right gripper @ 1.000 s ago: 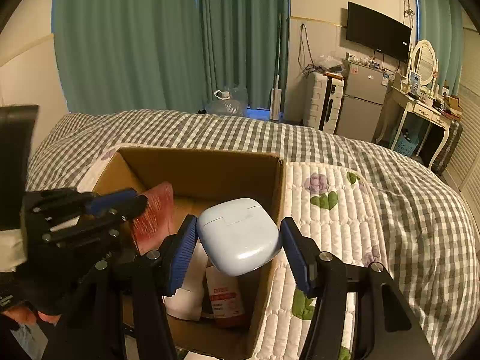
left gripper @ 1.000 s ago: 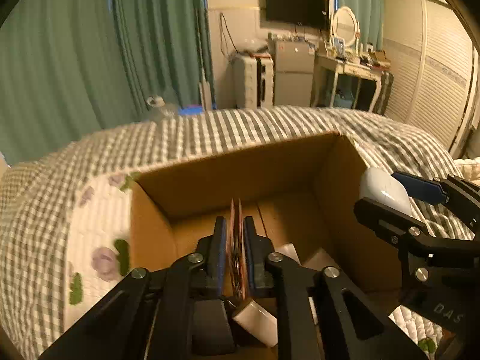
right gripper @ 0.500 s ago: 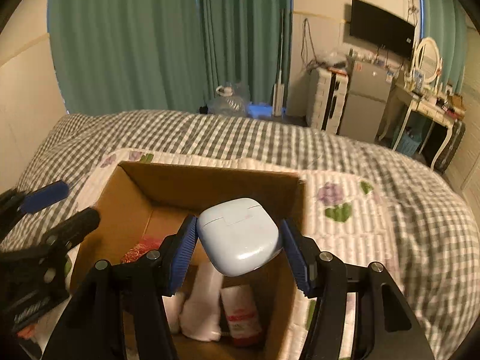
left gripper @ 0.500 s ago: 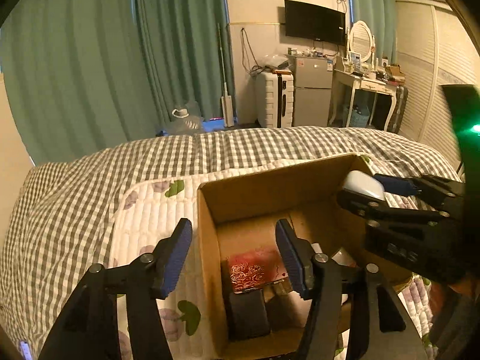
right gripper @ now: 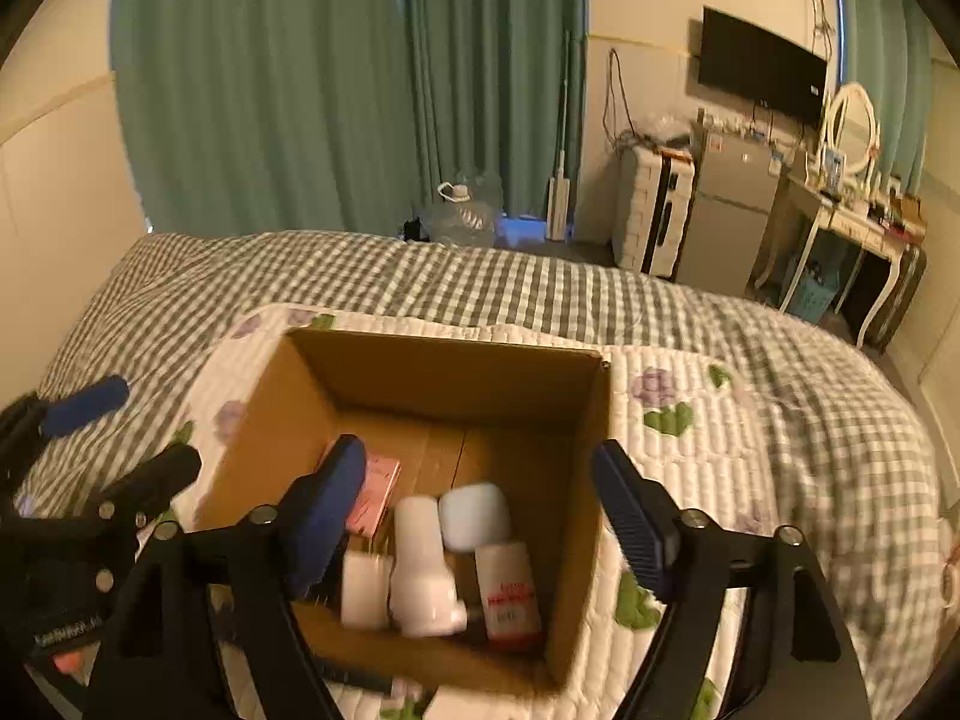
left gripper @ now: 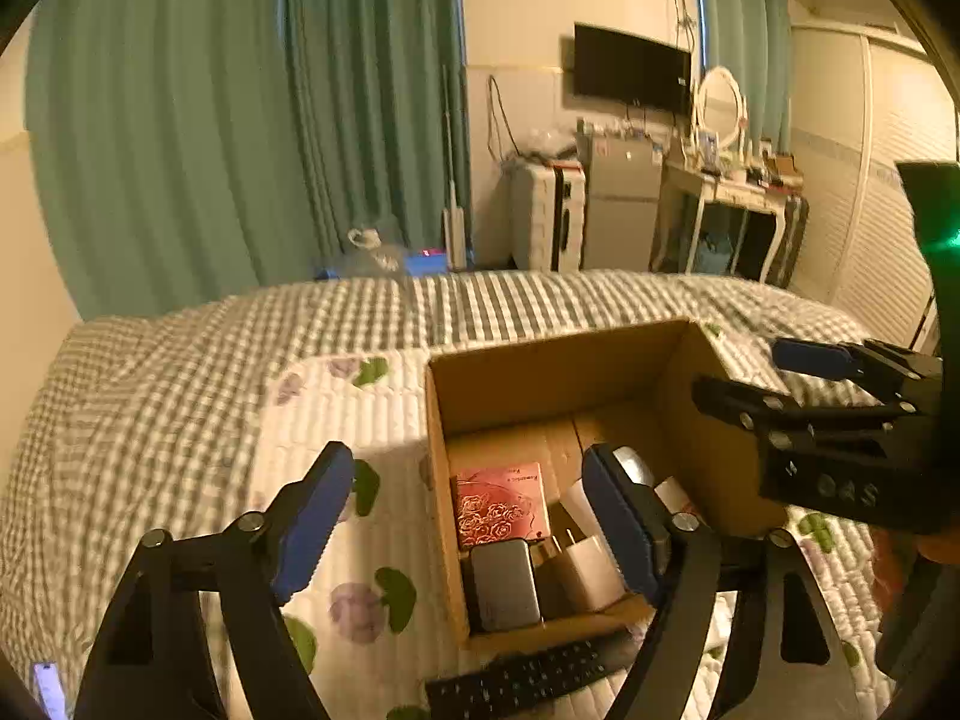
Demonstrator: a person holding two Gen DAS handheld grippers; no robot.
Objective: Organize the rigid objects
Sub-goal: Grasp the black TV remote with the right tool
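Observation:
An open cardboard box (left gripper: 540, 378) (right gripper: 444, 366) sits on the bed. Inside lie a pink rose-patterned card case (left gripper: 501, 504) (right gripper: 375, 492), a grey flat case (left gripper: 504, 585), a white charger (left gripper: 585, 570), a white bottle (right gripper: 420, 564), a red-labelled tube (right gripper: 507, 594) and the pale blue earbud case (right gripper: 474, 516). My left gripper (left gripper: 465, 516) is open and empty, above the box's left wall. My right gripper (right gripper: 480, 510) is open and empty, above the box; it also shows in the left wrist view (left gripper: 840, 414).
A black remote (left gripper: 522, 681) lies on the floral quilt (left gripper: 336, 420) just in front of the box. The checked bedspread (right gripper: 540, 288) stretches behind. Green curtains, a suitcase, a small fridge and a dressing table stand beyond the bed.
My left gripper released the pink card case into the box, opened and pulled back. My right gripper opened and the pale blue earbud case dropped into the box.

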